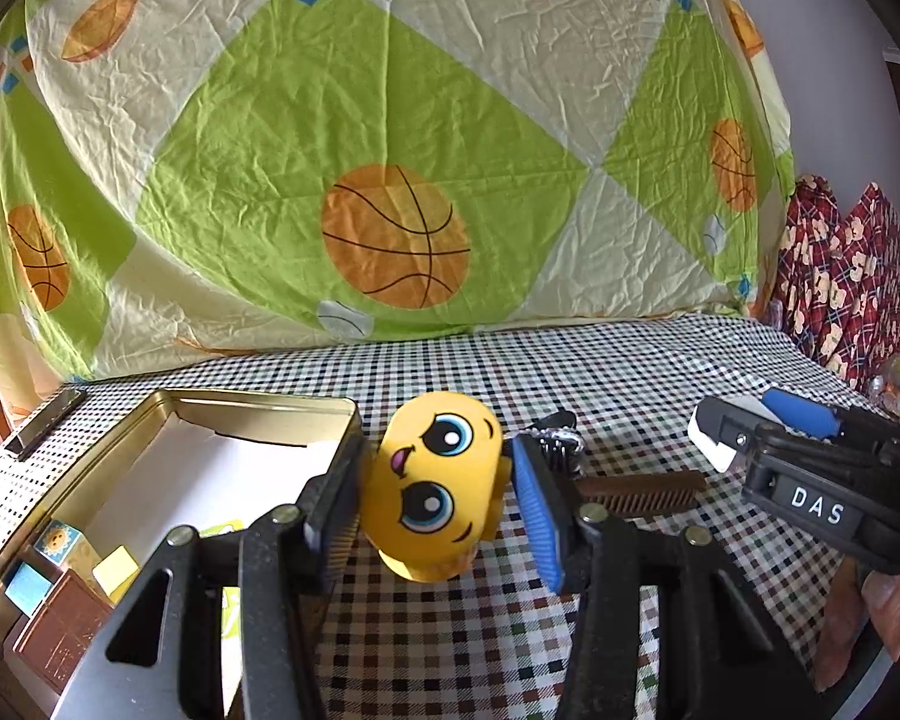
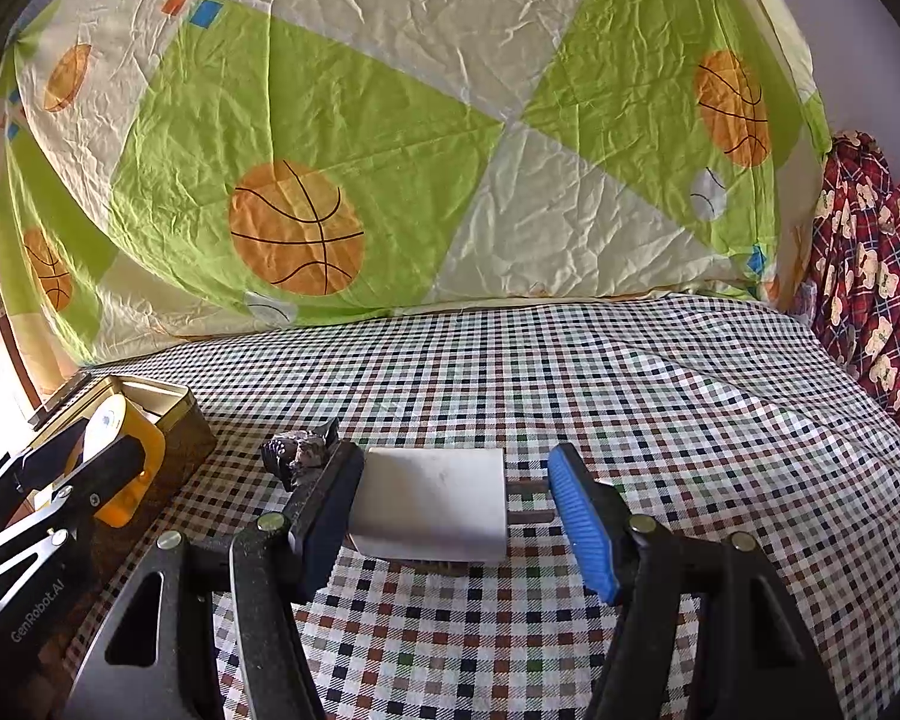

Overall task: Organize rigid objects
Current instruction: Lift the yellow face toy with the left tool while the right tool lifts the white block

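Left gripper [image 1: 435,501]: low centre of its frame, both pads pressing a yellow toy with cartoon face [image 1: 435,480], tilted, held above the cloth.
Right gripper [image 2: 456,510]: low centre, fingers spread; white block [image 2: 432,504] between them, touching the dark left pad, a gap before the blue one.
Metal tin [image 1: 258,405]: left, open, small blocks [image 1: 60,546] in the near corner.
Brown comb [image 1: 642,495]: right of the toy, on the checked cloth [image 2: 570,372].
Basketball sheet [image 1: 390,120]: upper frame, behind.
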A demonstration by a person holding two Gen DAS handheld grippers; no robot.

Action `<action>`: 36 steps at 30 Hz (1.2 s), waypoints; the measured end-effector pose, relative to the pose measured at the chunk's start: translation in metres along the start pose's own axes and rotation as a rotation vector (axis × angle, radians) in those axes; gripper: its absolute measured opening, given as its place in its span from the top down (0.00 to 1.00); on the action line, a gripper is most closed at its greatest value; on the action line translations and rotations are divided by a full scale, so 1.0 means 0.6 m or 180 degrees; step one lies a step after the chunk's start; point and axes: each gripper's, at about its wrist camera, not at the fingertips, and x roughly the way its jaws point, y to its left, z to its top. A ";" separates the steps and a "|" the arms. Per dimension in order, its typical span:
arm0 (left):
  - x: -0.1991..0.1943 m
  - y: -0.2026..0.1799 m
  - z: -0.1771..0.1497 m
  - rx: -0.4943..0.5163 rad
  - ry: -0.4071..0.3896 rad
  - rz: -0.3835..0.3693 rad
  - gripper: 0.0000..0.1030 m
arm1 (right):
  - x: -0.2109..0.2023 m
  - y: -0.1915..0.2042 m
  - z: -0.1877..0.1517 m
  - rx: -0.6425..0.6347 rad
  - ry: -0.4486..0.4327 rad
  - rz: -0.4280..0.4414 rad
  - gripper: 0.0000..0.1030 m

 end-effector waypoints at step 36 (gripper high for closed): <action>-0.067 0.024 -0.020 -0.0129 -0.0300 0.0025 0.54 | -0.054 0.041 -0.017 -0.0270 -0.0402 0.0183 0.36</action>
